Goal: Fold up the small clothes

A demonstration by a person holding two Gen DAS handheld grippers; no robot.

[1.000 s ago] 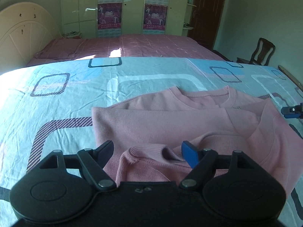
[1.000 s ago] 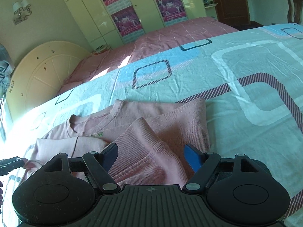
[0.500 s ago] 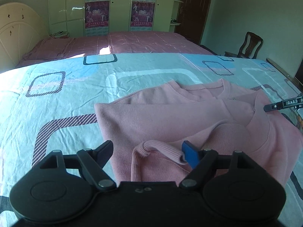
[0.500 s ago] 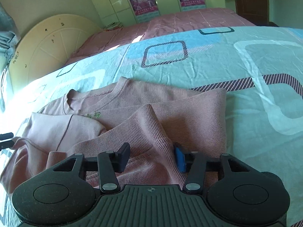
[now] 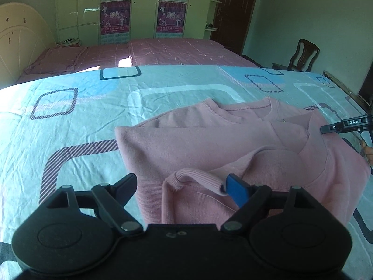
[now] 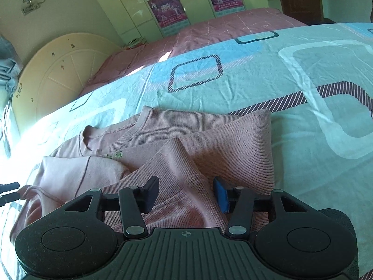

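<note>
A pink long-sleeved top [image 5: 209, 144] lies on the bed with both sleeves folded inward across its body; it also shows in the right wrist view [image 6: 209, 135]. My left gripper [image 5: 180, 184] is open over the near left edge, a ribbed cuff [image 5: 198, 177] touching its blue fingertip. My right gripper [image 6: 186, 192] is partly closed, its jaws astride a raised fold of the pink fabric without clamping it. The right gripper's tips [image 5: 335, 127] show at the far right in the left wrist view, the left gripper's tips [image 6: 9, 190] at the left edge in the right wrist view.
The top lies on a light blue bedsheet [image 5: 70, 128] with square patterns. A second bed with a pink cover [image 5: 139, 51] and cream headboard [image 5: 16, 37] stands behind, then wardrobes [image 5: 139, 7]. A wooden chair [image 5: 303, 56] and a door [image 5: 235, 11] are at the right.
My right gripper has narrowed from wide open around the pink fold and shifted over the top. My left gripper rose slightly; the ribbed cuff now lies against its blue fingertip.
</note>
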